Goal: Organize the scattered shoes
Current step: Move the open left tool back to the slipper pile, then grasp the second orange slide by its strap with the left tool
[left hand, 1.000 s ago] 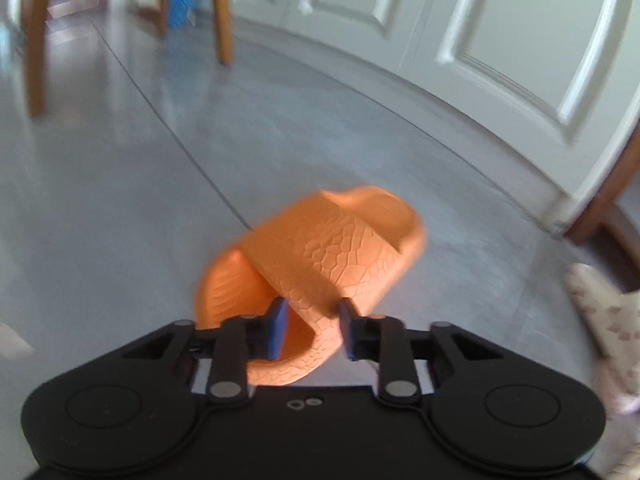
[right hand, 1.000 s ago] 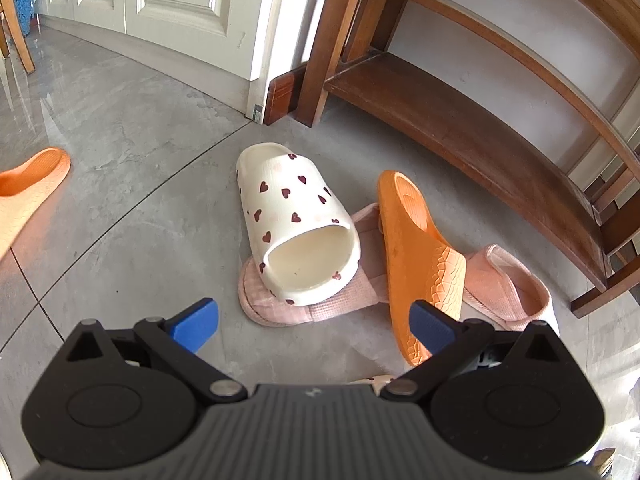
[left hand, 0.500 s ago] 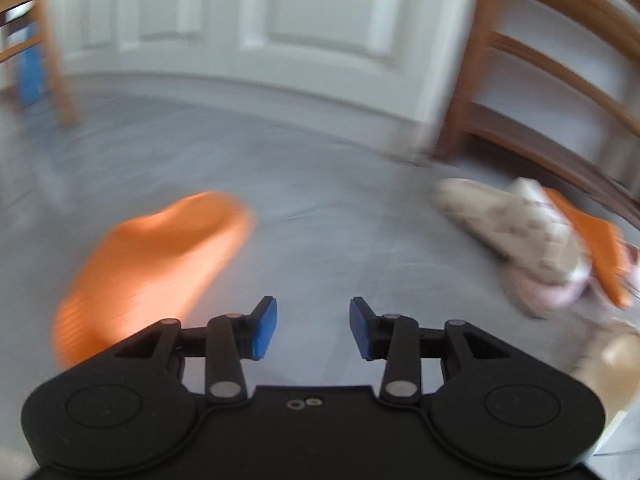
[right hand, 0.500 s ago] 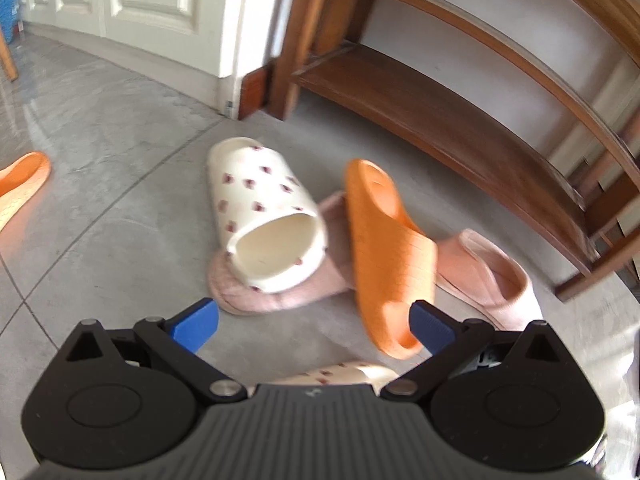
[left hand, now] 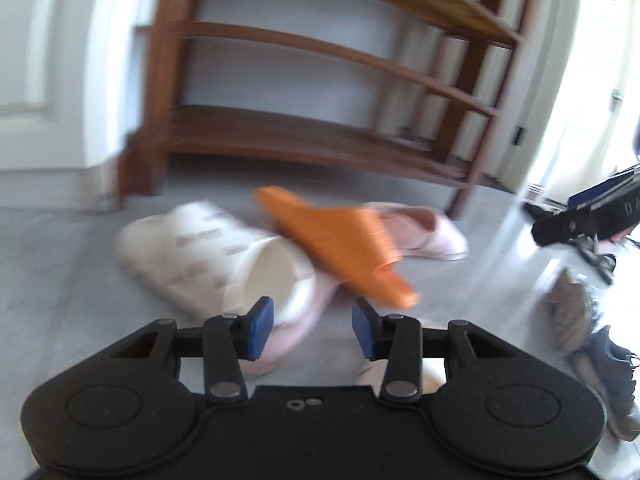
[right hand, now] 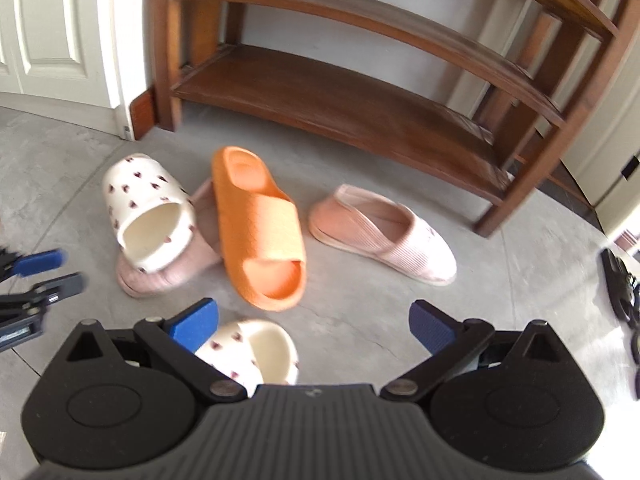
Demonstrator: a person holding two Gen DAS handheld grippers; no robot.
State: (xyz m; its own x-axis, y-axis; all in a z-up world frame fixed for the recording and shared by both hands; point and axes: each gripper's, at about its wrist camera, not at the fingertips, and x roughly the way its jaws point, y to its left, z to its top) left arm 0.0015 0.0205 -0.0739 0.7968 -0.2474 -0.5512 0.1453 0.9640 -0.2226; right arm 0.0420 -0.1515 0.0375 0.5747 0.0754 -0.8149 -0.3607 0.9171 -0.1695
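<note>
Left hand-held gripper tilts down toward the shoe pile before the wooden rack, pads apart and empty; it has let go the orange slide gripped a second ago; right hand-held gripper angles steeply down, spread wide, empty, now nearer the rack; second orange slide lies on the floor before the rack, beside the heart-print slide.

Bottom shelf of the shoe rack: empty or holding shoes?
Empty. The bottom shelf shows bare wood along its length; the slippers, including the orange slide, all lie on the floor.
</note>
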